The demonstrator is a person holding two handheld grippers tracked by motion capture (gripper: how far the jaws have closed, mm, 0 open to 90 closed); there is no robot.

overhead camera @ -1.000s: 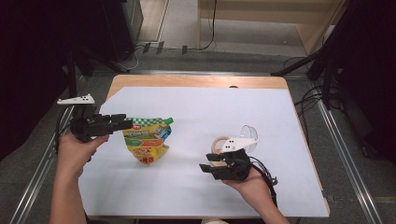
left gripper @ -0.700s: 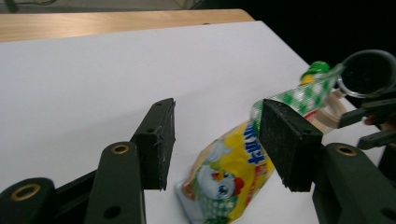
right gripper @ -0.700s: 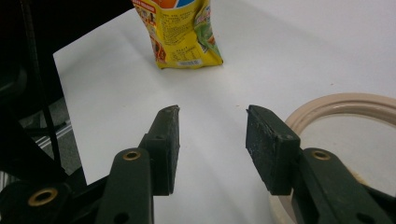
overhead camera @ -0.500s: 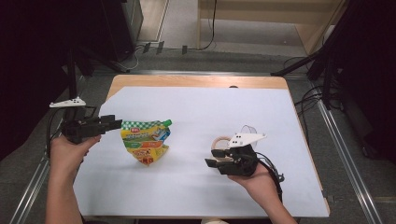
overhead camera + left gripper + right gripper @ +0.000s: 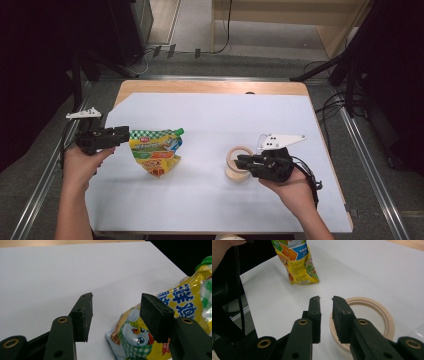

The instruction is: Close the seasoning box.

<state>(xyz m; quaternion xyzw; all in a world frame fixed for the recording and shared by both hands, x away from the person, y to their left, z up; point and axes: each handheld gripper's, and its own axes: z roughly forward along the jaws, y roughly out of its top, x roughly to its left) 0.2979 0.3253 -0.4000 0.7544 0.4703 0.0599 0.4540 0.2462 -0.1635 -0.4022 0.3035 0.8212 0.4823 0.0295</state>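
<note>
A yellow and green snack pouch (image 5: 155,150) with a green cap lies flat on the white table cover. My left gripper (image 5: 125,134) is level with its left edge and points at it. In the left gripper view the gripper (image 5: 116,297) is open, and the pouch (image 5: 185,300) lies low at the right, partly behind the right jaw. A beige tape roll (image 5: 235,155) lies flat right of centre. My right gripper (image 5: 241,161) hovers at the roll's right rim. Its jaws have just been closing to a narrow gap (image 5: 326,298) over the roll's near rim (image 5: 374,312), pressing on nothing.
The white cover (image 5: 210,115) spreads over a wooden table with a bare strip along the far edge (image 5: 210,87). Metal rails run along both sides. A black cable (image 5: 307,175) trails from the right gripper. Beyond the table, the floor carries cables and stand legs.
The right gripper has risen and shifted from in front of the tape roll to its right rim, with its jaws narrowing. The left gripper has sunk slightly beside the pouch.
</note>
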